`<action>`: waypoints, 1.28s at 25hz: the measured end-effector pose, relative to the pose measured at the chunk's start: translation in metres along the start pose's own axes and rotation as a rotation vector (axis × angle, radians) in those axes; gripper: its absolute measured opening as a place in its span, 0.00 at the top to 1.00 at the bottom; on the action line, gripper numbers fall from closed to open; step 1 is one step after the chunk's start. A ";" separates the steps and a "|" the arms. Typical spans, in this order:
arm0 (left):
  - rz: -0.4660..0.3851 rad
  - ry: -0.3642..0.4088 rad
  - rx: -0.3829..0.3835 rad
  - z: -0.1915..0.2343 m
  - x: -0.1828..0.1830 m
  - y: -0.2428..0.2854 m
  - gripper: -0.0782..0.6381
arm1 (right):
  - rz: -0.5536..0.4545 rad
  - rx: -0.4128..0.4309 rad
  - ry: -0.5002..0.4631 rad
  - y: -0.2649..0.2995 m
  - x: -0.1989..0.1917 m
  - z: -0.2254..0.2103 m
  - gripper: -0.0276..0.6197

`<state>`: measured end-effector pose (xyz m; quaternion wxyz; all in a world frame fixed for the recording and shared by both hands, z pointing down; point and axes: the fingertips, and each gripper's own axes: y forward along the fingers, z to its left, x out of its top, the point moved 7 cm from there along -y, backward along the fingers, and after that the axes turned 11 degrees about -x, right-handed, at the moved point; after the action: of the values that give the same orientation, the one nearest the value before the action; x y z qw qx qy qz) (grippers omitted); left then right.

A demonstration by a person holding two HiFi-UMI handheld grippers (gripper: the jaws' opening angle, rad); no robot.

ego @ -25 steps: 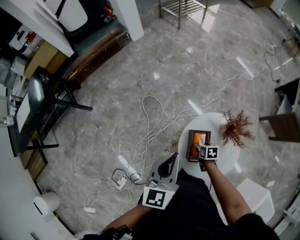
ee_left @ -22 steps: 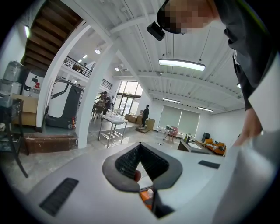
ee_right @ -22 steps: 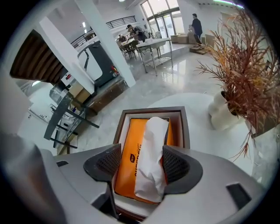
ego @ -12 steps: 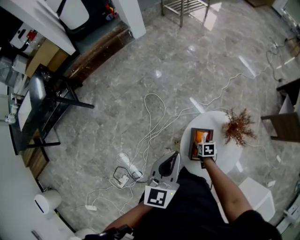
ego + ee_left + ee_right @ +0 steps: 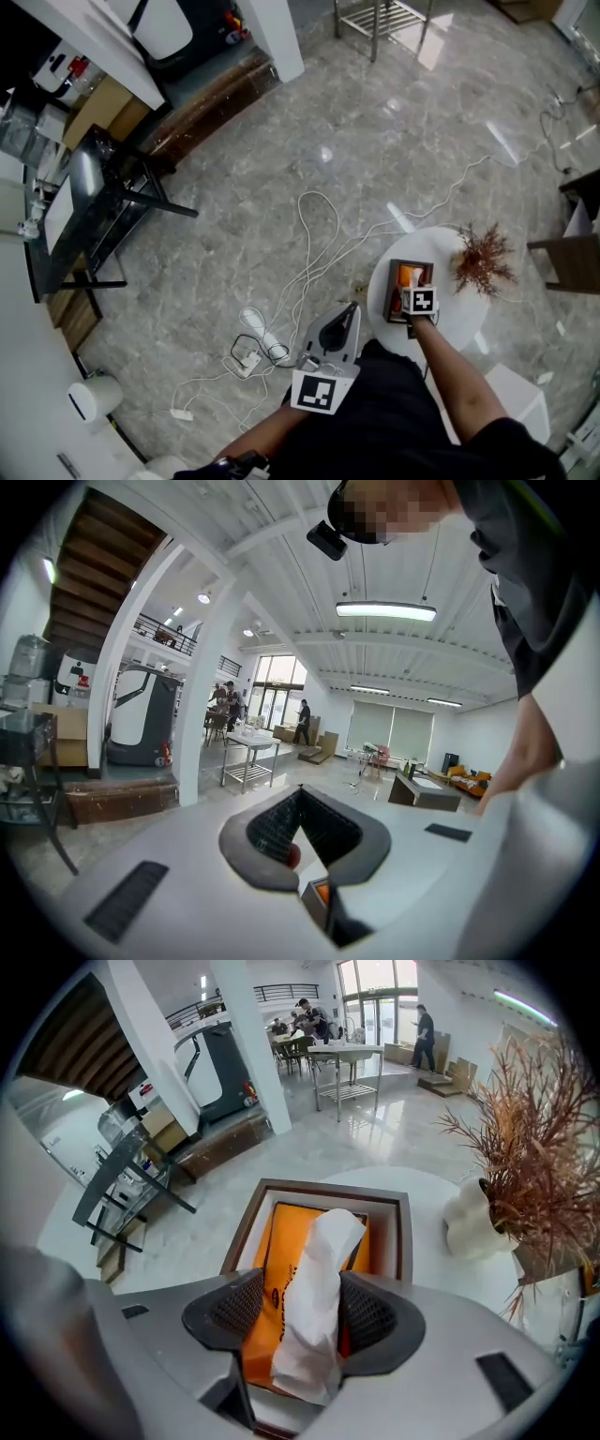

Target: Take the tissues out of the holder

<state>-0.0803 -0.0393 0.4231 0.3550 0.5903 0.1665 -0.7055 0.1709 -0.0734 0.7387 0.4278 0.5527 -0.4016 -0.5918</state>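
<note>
Tissue (image 5: 317,1251) stands upright (between parted right gripper (image 5: 300,1309) fingers (image 5: 375,1321)).

Right gripper (image 5: 302,1309) edged further over holder (image 5: 328,1190); tissue (image 5: 323,1251) now stands between its fingers (image 5: 370,1321).

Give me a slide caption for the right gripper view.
Right claw, jaws apart, straddles the white tissue standing up from its holder.

Print on orange pack (image 5: 272,1241) too small.
</note>
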 end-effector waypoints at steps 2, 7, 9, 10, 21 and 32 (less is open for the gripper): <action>-0.010 -0.004 0.010 0.002 0.001 -0.005 0.89 | -0.005 -0.001 0.011 -0.002 -0.002 -0.002 0.56; -0.025 0.000 0.019 0.003 0.002 -0.014 0.89 | -0.056 -0.001 -0.001 -0.007 -0.004 0.002 0.63; -0.017 -0.019 0.016 0.002 0.000 -0.014 0.89 | -0.063 -0.017 0.000 -0.011 -0.004 0.003 0.64; -0.015 -0.028 0.016 0.002 -0.001 -0.015 0.89 | -0.066 -0.024 -0.001 -0.013 -0.004 0.002 0.65; -0.023 -0.048 -0.024 -0.003 -0.003 -0.010 0.89 | -0.122 0.005 -0.143 -0.023 -0.004 0.003 0.91; -0.047 -0.061 -0.034 -0.005 0.002 -0.014 0.89 | -0.182 0.012 -0.169 -0.040 0.000 0.001 0.94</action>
<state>-0.0863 -0.0272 0.4171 0.3531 0.5583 0.1813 -0.7286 0.1677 -0.0608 0.7006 0.3334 0.5376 -0.3881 -0.6702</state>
